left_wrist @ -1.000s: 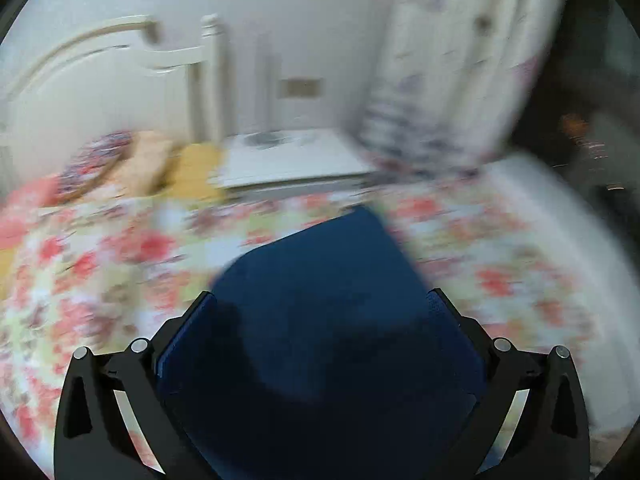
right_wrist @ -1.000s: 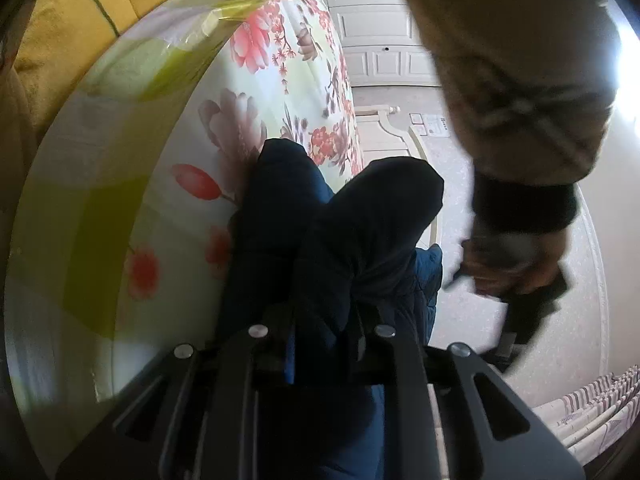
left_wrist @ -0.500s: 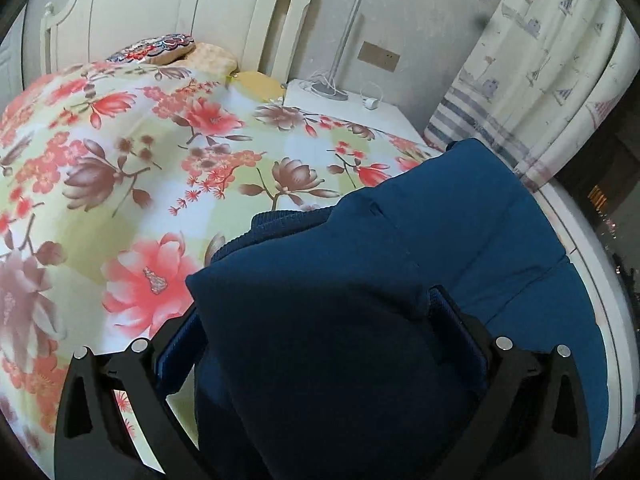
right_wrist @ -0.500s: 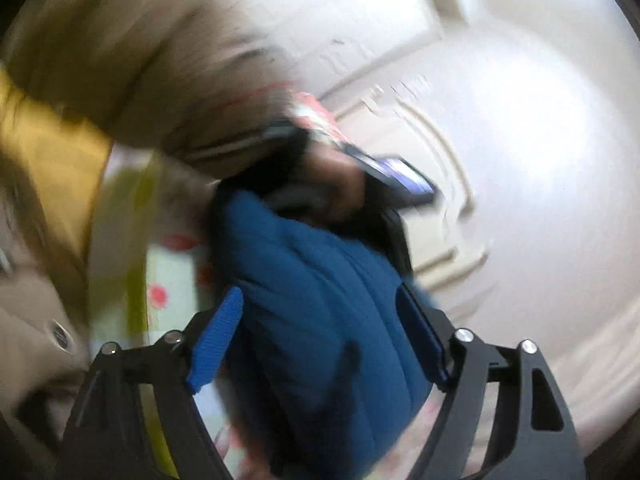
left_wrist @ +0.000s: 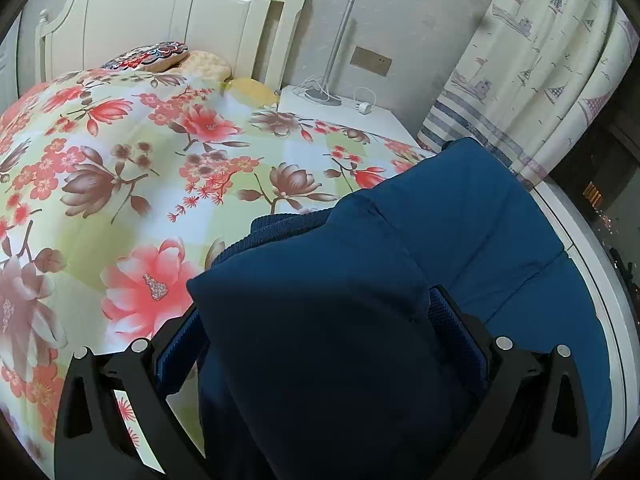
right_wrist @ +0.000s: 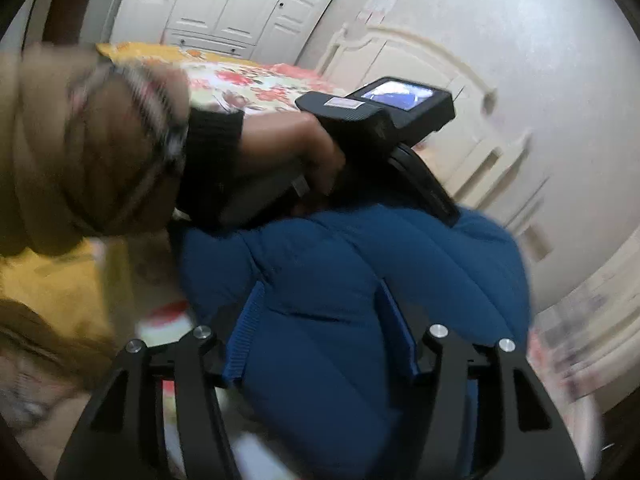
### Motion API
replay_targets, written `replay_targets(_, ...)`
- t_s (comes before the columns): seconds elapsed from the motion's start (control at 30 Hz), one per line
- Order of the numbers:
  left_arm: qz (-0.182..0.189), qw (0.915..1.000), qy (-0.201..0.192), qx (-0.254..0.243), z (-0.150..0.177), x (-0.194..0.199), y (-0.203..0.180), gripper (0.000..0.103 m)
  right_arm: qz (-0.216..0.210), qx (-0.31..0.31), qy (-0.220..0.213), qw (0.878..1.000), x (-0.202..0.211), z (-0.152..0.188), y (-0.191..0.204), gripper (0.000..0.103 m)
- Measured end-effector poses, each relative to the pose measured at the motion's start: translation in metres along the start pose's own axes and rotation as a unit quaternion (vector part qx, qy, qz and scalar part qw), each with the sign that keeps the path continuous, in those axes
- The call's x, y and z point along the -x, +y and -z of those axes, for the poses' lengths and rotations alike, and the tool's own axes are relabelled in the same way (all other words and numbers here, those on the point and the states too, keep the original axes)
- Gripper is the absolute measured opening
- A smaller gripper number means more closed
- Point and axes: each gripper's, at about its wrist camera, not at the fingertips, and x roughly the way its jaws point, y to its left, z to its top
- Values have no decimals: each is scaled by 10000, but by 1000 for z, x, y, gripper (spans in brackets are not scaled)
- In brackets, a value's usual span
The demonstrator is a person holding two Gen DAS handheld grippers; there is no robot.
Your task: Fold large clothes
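Observation:
A dark blue padded jacket lies bunched on the floral quilt near the bed's right edge. My left gripper is open, jaws spread wide. A thick fold of the jacket lies between and over its blue pads. In the right wrist view the jacket bulges between the pads of my right gripper. Its jaws are closing around the fold without a firm pinch. The view is blurred. A hand holds the left gripper's body down on the jacket.
A white headboard and pillows are at the far end. A white nightstand with a lamp pole and cables stands by a sailboat curtain. A tan sleeve and white wardrobe doors fill the right wrist view.
The left gripper came down with the jacket onto the quilt, then stayed still. The right gripper let go of its narrow pinch, rolled and rose, spread wide, and now stands narrower again.

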Motion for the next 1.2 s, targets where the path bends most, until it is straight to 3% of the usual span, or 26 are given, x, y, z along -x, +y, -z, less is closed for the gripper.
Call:
replay_targets(0.07, -18, 10000, 3, -12, 0, 0, 1, 99, -395, -213, -166, 9989, 17, -11, -31, 54)
replay_targets(0.2, 42, 10000, -37, 42, 0, 1, 2, 99, 335, -1086, -538, 9921, 26, -30, -132, 54)
replay_targets(0.27, 55, 10000, -49, 61, 0, 1, 3, 99, 493, -1682, -618, 9826, 10, -37, -186, 46)
replay_targets(0.33, 70, 9999, -46, 75, 0, 1, 3, 99, 536, -2133, -544, 9740, -15, -42, -231, 44)
replay_targets(0.4, 104, 9999, -47, 112, 1, 1, 4, 99, 138, -2447, -196, 9693, -52, -37, -255, 44)
replay_targets(0.43, 127, 9998, -45, 130, 1, 0, 4, 99, -95, -2491, 121, 9684, -79, -35, -261, 44)
replay_targets(0.5, 118, 9997, -74, 203, 0, 0, 7, 99, -238, -2252, 1161, 9671, -146, -7, -251, 49)
replay_targets(0.57, 153, 9995, -30, 282, -2, -3, 13, 99, -368, -2478, 1086, 9620, -154, -4, -256, 49)
replay_targets(0.7, 167, 9996, -65, 213, -1, -4, 13, 99, -303, -2097, 1267, 9691, -143, -22, -267, 48)
replay_targets(0.8, 182, 9995, -74, 227, -1, -4, 14, 99, -201, -3036, 442, 9516, -123, -9, -325, 48)
replay_targets(0.9, 199, 9995, -98, 240, -1, -4, 14, 99, -237, -3678, 255, 9292, -122, 19, -349, 41)
replay_targets(0.93, 203, 9994, -104, 243, -1, -4, 14, 99, -394, -3654, 522, 9286, -137, 27, -343, 40)
replay_targets(1.0, 194, 9994, -106, 266, -1, -4, 15, 99, -458, -3248, 1084, 9384, -171, 37, -321, 39)
replay_targets(1.03, 181, 9993, -102, 301, -1, -5, 16, 99, -345, -3222, 914, 9416, -172, 39, -312, 39)
replay_targets(1.07, 202, 9992, -100, 322, -1, -5, 18, 99, -349, -3342, 943, 9371, -171, 38, -313, 39)
replay_targets(1.13, 197, 9993, -107, 299, -1, -4, 16, 99, -256, -3205, 1167, 9397, -167, 29, -316, 38)
replay_targets(1.2, 208, 9992, -112, 308, -1, -4, 17, 99, 192, -2960, 1161, 9479, -150, 8, -314, 39)
